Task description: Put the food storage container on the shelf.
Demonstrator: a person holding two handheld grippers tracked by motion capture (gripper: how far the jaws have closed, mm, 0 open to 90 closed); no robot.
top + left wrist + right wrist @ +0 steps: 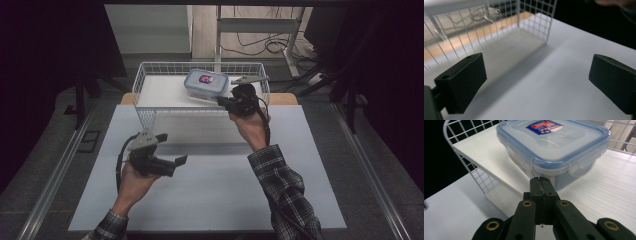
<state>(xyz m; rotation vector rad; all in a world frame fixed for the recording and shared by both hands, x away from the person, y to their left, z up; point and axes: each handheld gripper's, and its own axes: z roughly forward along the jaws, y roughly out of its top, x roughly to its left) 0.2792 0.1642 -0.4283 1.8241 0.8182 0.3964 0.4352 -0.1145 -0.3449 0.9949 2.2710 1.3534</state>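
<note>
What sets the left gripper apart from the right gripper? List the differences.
The left gripper has its jaws wide apart with nothing between them; the right gripper has its jaws pressed together. The left gripper is over the bare white table; the right gripper's tips are at the lidded plastic container in the wire basket. Both are black and hand-held.

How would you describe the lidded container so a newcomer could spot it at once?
Find the white wire basket at the table's far edge. Inside, towards its right end, sits the container: a clear box with a blue-rimmed clip lid and a red and blue sticker on top.
</note>
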